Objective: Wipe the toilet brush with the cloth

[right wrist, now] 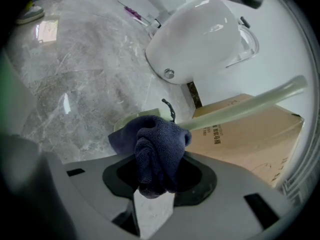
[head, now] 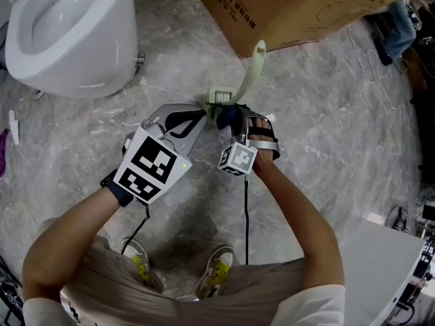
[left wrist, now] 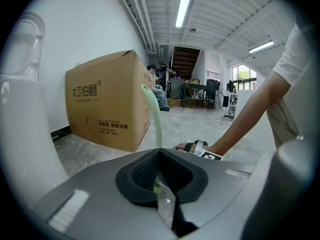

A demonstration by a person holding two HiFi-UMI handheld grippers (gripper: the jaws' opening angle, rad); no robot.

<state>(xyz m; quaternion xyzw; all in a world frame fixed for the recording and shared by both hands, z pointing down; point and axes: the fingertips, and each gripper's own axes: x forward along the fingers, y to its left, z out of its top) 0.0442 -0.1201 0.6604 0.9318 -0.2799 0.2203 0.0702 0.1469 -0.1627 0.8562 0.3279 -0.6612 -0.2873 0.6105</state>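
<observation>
My left gripper is clamped on the toilet brush close to its head, and the pale green handle rises toward the cardboard box. My right gripper is closed on the dark blue cloth, and the cloth touches the brush just beside the head. The toilet stands at my left on the grey floor.
</observation>
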